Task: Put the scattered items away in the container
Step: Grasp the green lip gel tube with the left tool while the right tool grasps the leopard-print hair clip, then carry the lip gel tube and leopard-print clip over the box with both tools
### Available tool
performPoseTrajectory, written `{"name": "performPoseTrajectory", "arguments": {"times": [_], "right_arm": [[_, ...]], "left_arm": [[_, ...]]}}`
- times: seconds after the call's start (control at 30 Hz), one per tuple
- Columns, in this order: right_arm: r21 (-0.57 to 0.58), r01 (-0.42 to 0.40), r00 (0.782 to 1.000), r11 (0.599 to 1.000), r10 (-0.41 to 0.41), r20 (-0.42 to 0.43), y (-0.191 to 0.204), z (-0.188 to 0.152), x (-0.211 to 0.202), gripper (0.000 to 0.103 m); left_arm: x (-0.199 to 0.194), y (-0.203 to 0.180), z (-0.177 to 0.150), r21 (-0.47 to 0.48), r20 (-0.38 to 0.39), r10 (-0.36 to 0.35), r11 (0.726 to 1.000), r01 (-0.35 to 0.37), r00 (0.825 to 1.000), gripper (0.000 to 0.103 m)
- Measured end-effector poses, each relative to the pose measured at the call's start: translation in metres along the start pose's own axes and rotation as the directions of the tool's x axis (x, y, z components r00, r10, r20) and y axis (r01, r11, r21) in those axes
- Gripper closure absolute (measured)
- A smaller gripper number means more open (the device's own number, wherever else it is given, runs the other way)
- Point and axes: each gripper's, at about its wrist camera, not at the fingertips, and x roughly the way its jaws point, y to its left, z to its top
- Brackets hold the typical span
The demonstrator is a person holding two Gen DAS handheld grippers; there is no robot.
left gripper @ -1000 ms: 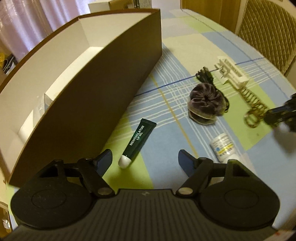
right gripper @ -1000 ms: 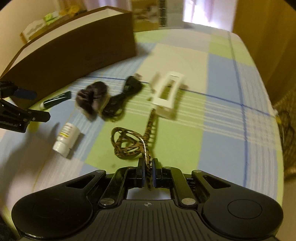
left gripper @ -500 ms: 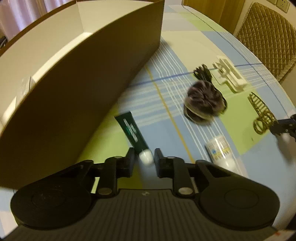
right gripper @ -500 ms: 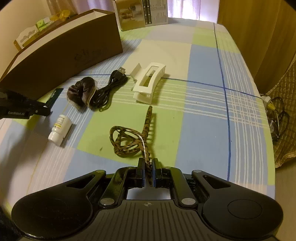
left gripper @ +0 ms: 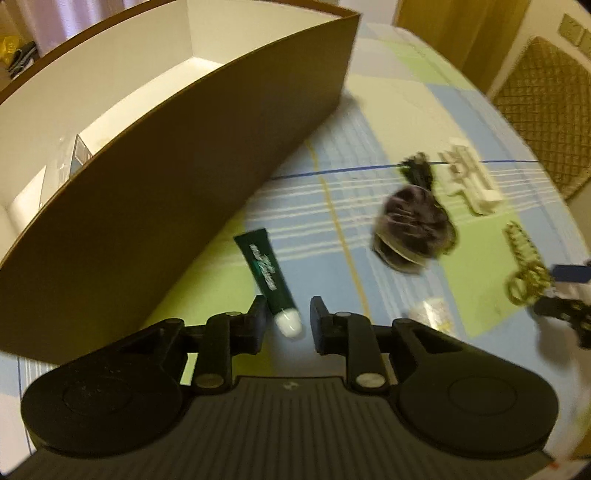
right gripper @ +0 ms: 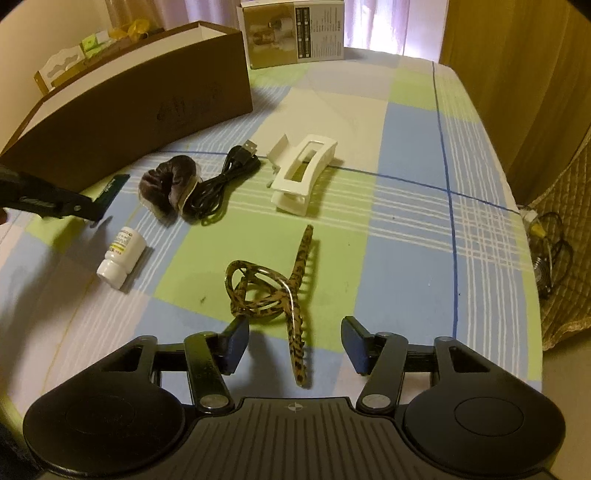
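While its fingers stand spread, the right tool [right gripper: 291, 343] grips nothing; the leopard-print hair clip [right gripper: 284, 295] lies on the checked tabletop [right gripper: 406, 236] with its long end between them, touching neither. The left tool [left gripper: 287, 325] is likewise parted, and the white cap of the green tube [left gripper: 269, 273] sits in the gap, free of both fingers. Just past, a small white bottle [right gripper: 120, 256] lies on its side. Farther out rest a dark scrunchie [right gripper: 170, 182], a coiled black cable [right gripper: 225, 177] touching it, and a white claw clip [right gripper: 301, 173]. Beyond the tube stands the brown box [left gripper: 177, 177], its white inside holding a small carton [left gripper: 79, 157]. A printed carton [right gripper: 293, 33] stands at the far edge.
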Motion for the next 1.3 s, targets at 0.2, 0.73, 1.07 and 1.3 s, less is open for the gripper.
{"name": "performPoseTrajectory", "arguments": {"times": [0.2,0.73,1.07,1.3], "right_arm": [[0.015,-0.011,1.000,1.000,0.010,0.008,-0.002,0.000,-0.001,0.050],[-0.032,-0.010,0.999,0.999,0.011,0.034,0.016,0.016,0.017,0.062],[-0.014,-0.026,1.000,1.000,0.027,0.016,0.012,0.013,0.008,0.064],[-0.032,-0.057,0.998,0.998,0.057,0.014,0.018,0.018,-0.005,0.064]], "left_arm": [[-0.006,0.002,-0.008,0.035,0.004,0.003,0.999,-0.003,1.000,0.091],[-0.017,-0.007,-0.020,0.022,-0.021,0.021,1.000,-0.020,1.000,0.090],[-0.031,-0.004,-0.034,-0.002,-0.038,-0.002,1.000,0.002,0.999,0.091],[-0.056,-0.005,-0.034,-0.015,-0.011,-0.012,1.000,0.012,1.000,0.091]]}}
